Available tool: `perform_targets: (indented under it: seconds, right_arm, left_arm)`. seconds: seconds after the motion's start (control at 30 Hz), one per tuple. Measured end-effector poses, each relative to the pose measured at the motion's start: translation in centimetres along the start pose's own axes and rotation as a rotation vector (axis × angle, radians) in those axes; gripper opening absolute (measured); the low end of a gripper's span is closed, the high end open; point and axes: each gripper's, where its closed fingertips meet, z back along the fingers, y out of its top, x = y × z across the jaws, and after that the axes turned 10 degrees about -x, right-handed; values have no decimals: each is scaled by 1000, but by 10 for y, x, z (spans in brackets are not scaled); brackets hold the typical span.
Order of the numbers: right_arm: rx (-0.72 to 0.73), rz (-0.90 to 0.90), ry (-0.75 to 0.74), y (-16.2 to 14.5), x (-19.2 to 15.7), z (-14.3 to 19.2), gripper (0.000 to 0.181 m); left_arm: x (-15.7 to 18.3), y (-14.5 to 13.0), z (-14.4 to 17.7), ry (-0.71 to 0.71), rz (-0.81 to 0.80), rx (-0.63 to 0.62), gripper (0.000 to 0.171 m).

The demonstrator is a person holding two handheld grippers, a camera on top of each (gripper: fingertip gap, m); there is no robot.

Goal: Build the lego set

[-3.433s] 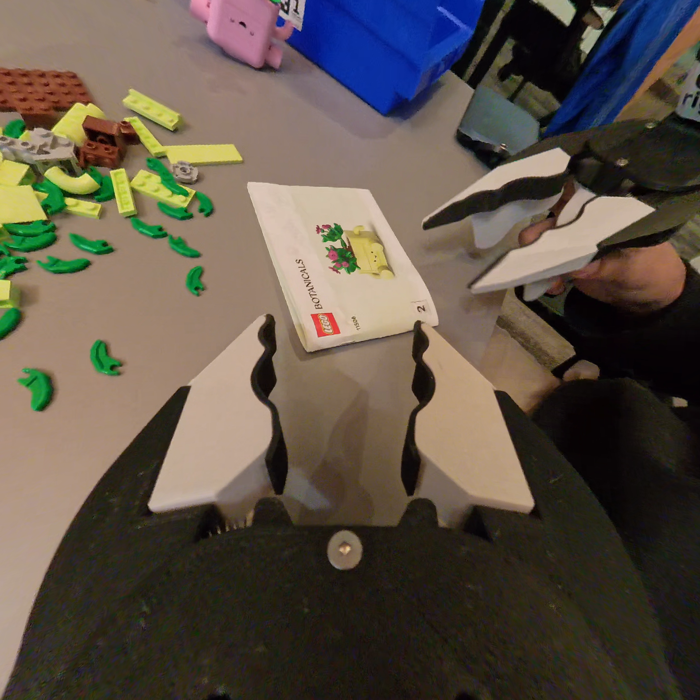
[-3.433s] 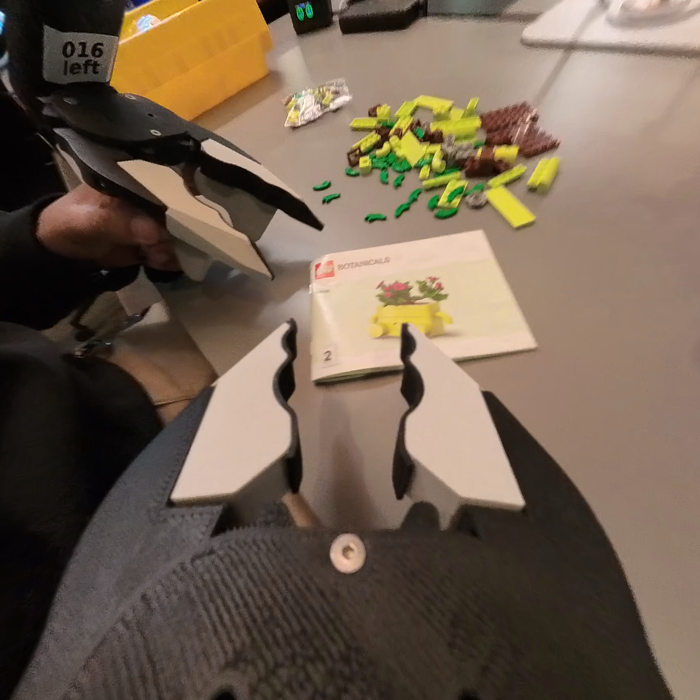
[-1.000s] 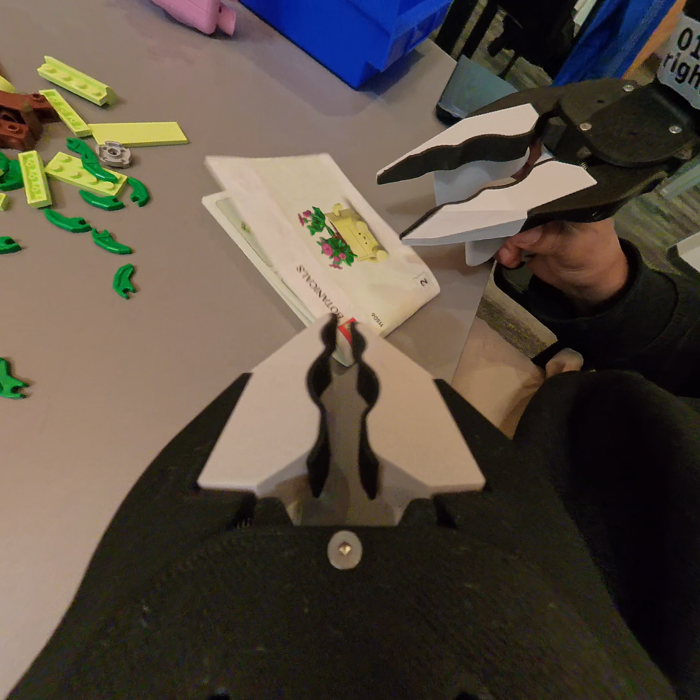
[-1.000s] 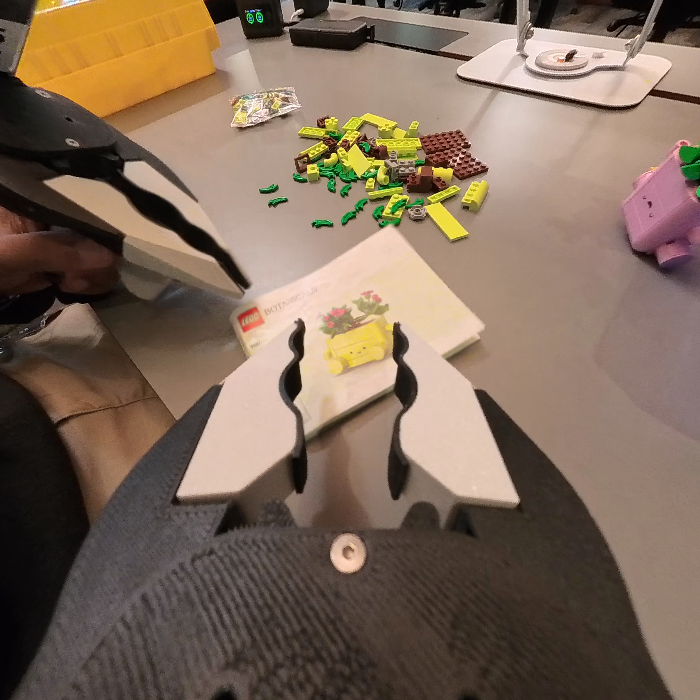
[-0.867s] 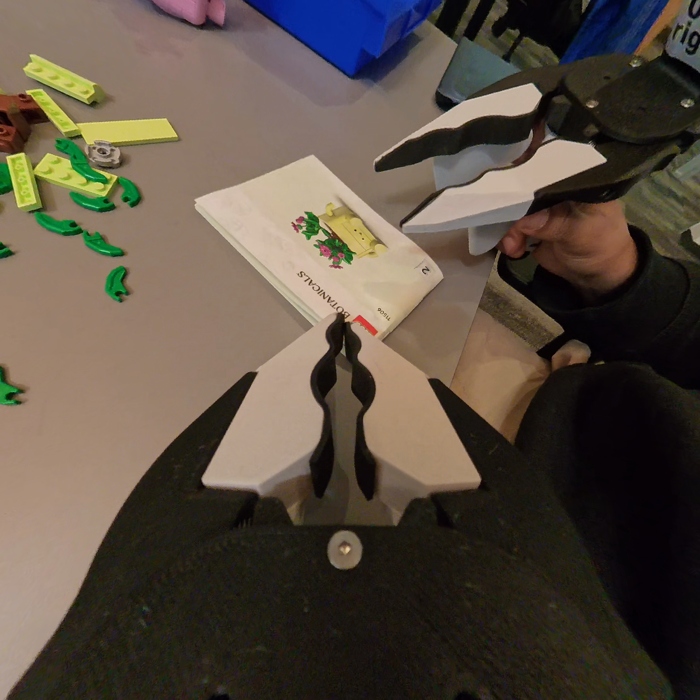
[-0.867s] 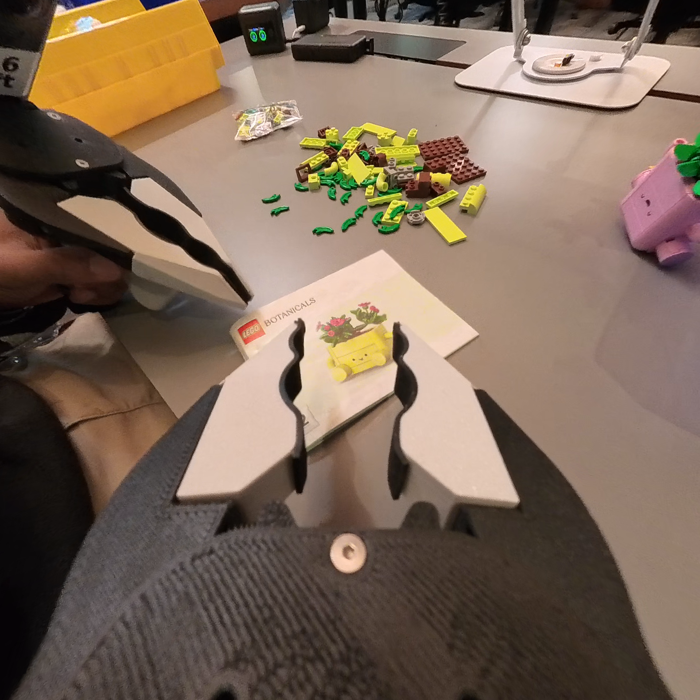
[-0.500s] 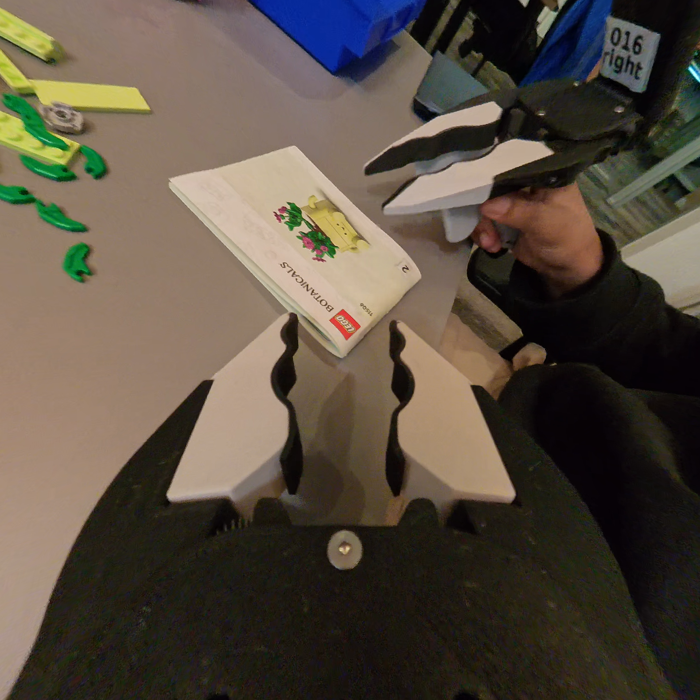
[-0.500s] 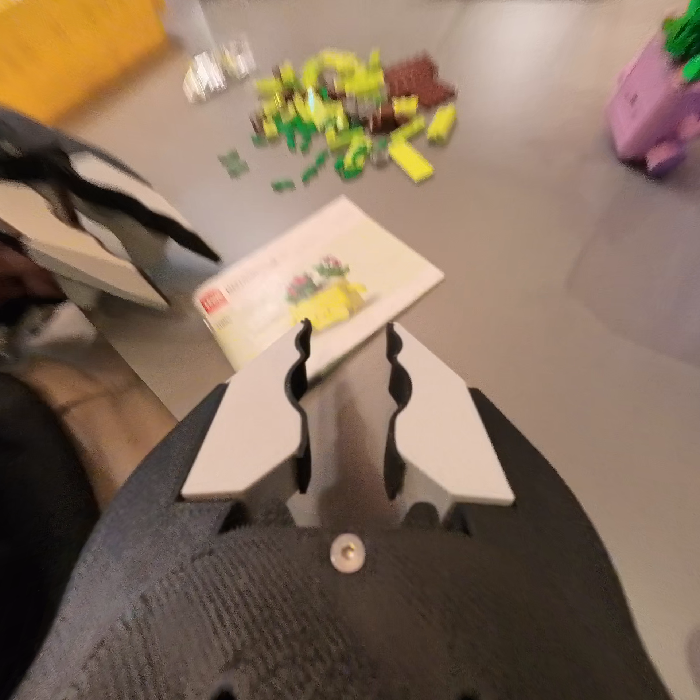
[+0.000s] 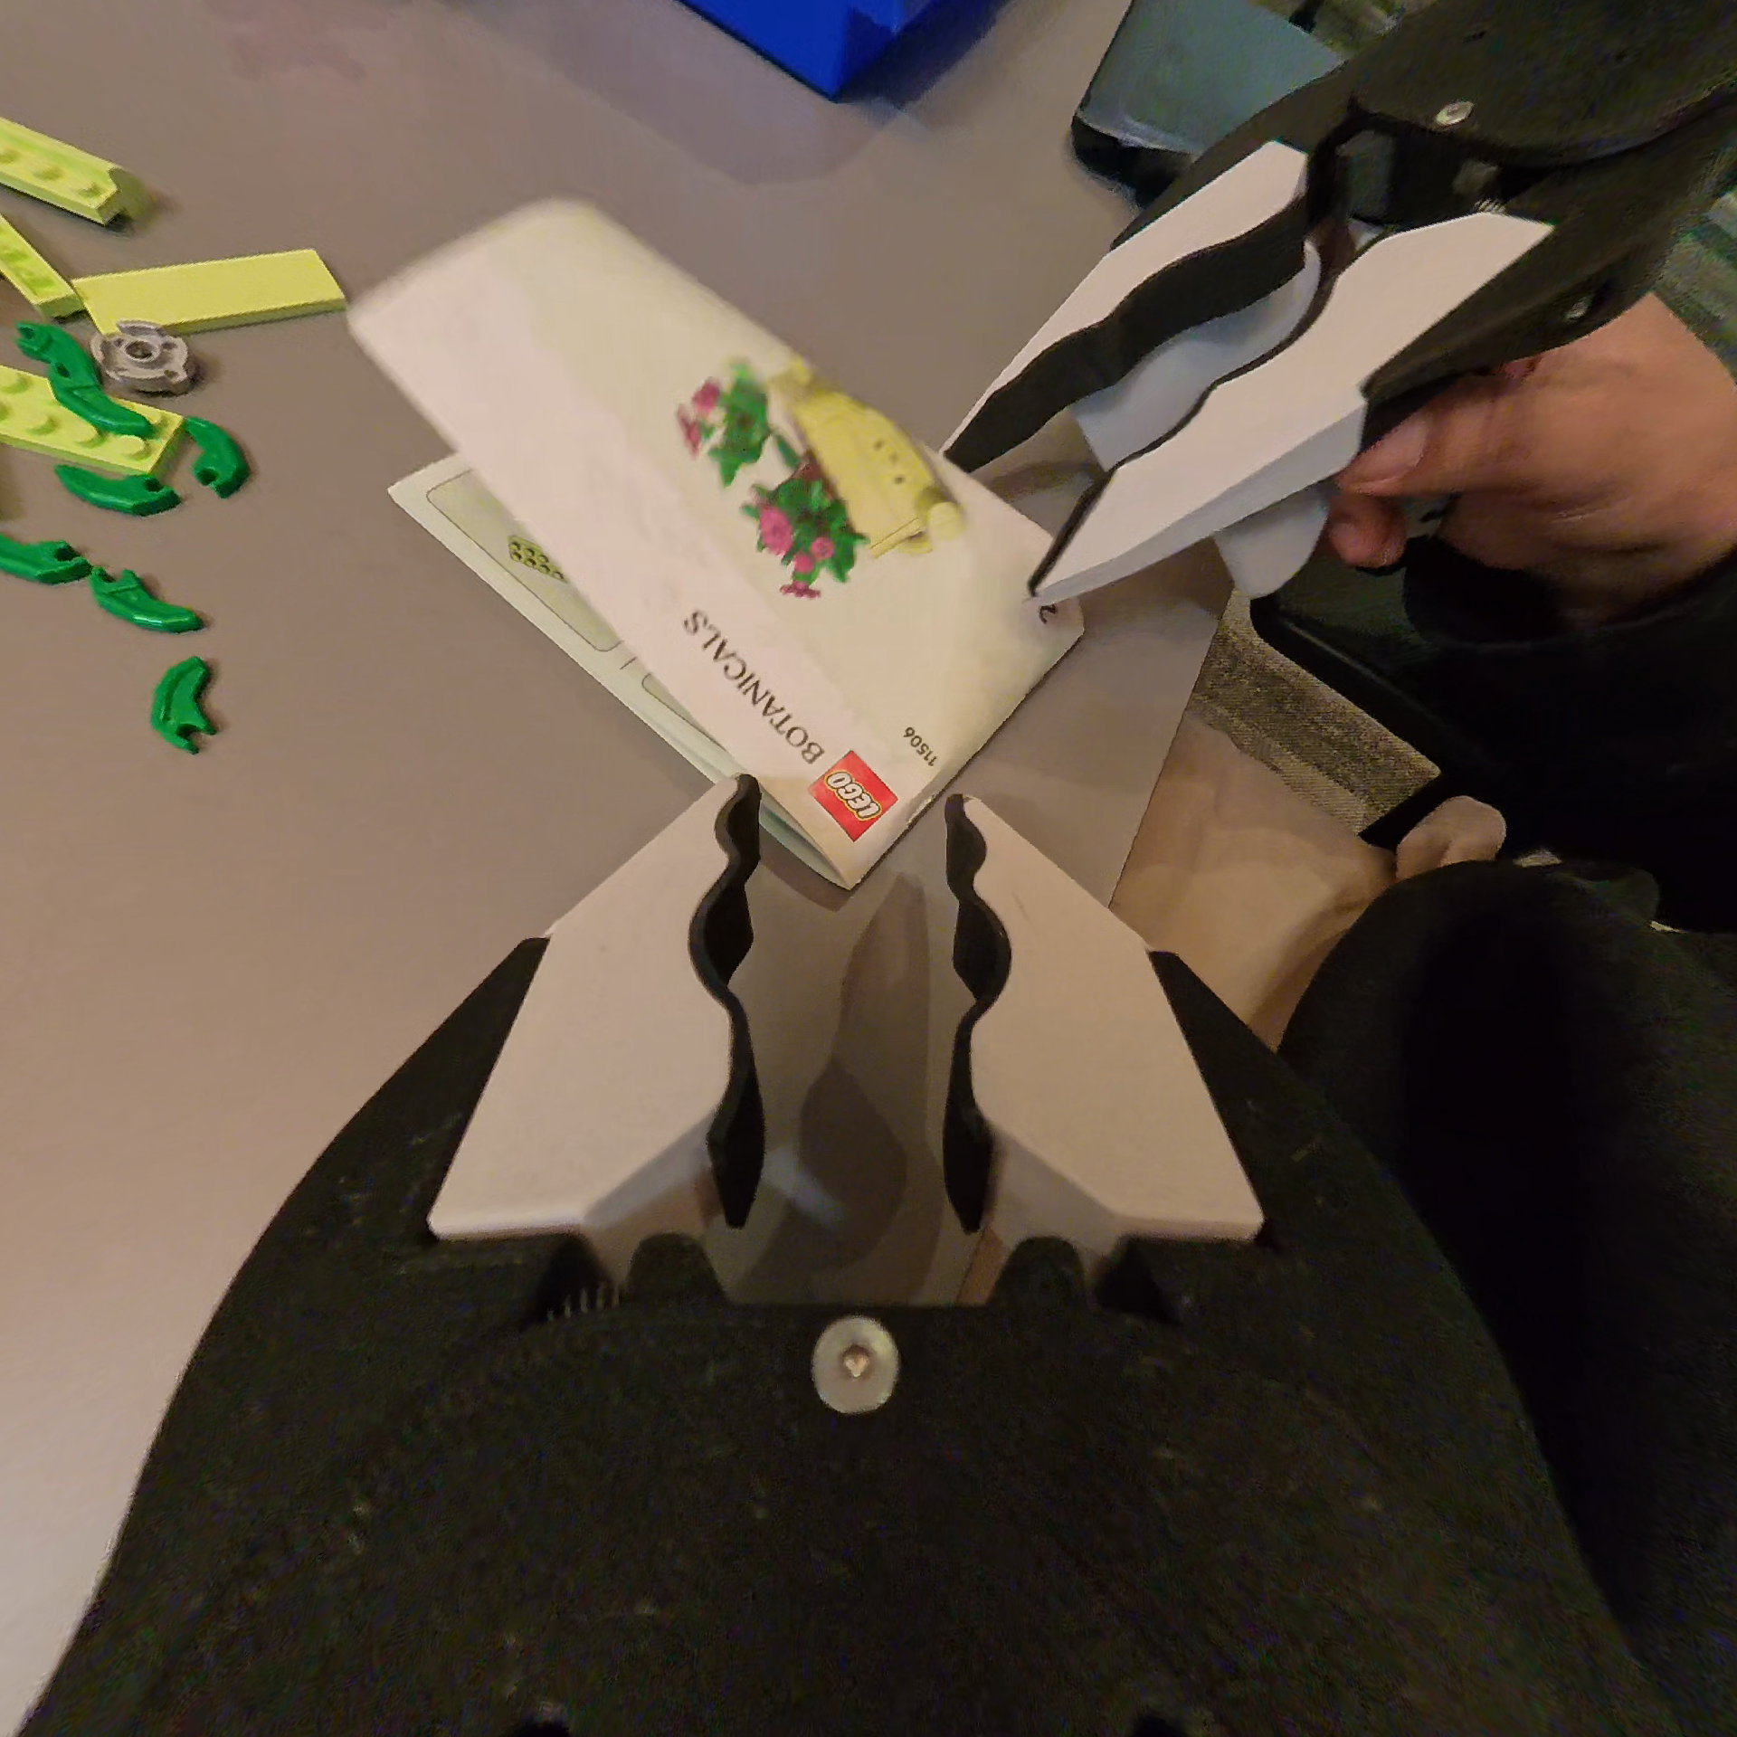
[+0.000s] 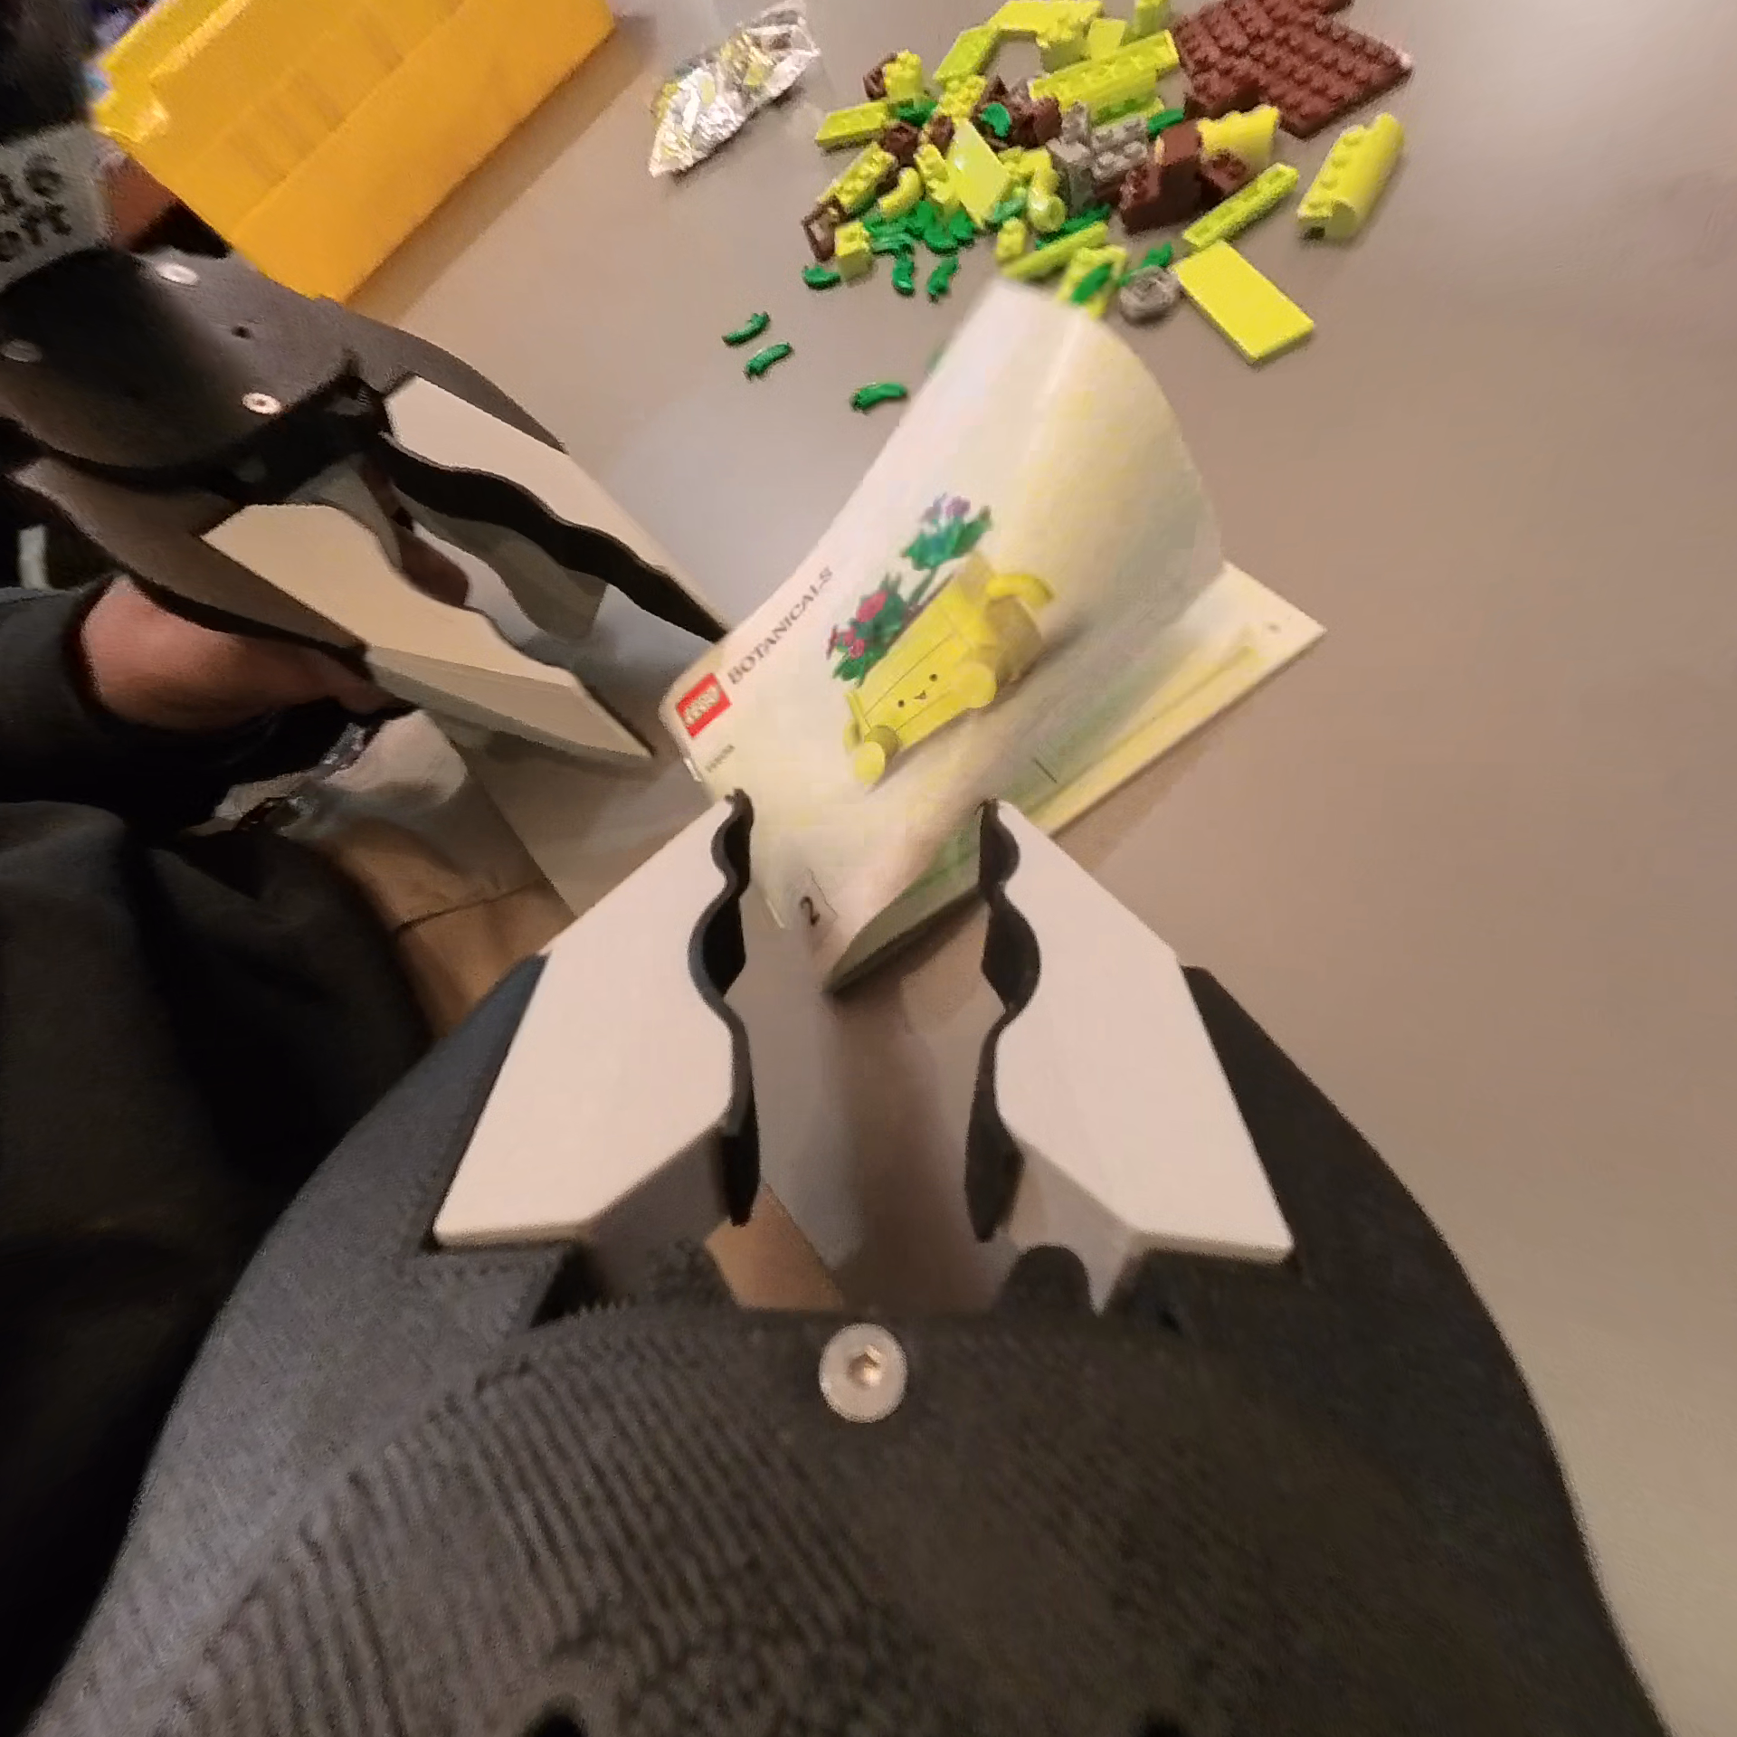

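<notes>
The instruction booklet (image 9: 752, 526) lies on the grey table (image 9: 329, 940) near its front edge. Its cover is lifted and curls upward off the pages; it also shows in the right wrist view (image 10: 1015, 583). My right gripper (image 10: 865, 808) is open, and the cover's near corner sits between its fingertips. In the left wrist view the right gripper (image 9: 1001, 526) touches that corner with its lower fingertip. My left gripper (image 9: 846, 804) is open and empty, just short of the booklet's spine corner. Loose lime, green and brown lego pieces (image 10: 1062, 160) lie in a pile beyond the booklet.
A yellow bin (image 10: 357, 122) and a small plastic bag (image 10: 724, 94) stand at the far left. A blue bin (image 9: 846, 38) is at the back. Green leaf pieces (image 9: 122, 602) and lime plates (image 9: 207, 291) lie left of the booklet. The person's lap is below the table edge.
The left gripper has let go of the booklet and opened. The right gripper has moved in to the near corner, and the cover has risen and curled up.
</notes>
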Motion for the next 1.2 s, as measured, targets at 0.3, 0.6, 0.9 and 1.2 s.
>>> perform_targets:
  seconds: [0.3, 0.6, 0.9, 1.2]
  right_arm:
    - [70, 173, 299, 10, -67, 2, 39]
    - [33, 537, 71, -2, -87, -25, 0]
    - [43, 553, 119, 10, -136, -60, 33]
    - [-130, 419, 283, -3, -169, -99, 56]
  left_arm:
    - [-3, 3, 6, -21, 40, 38, 36]
    - [-29, 0, 44, 3, 160, 168, 40]
    - [-46, -16, 153, 34, 384, 564, 48]
    - [-41, -8, 193, 183, 262, 597, 46]
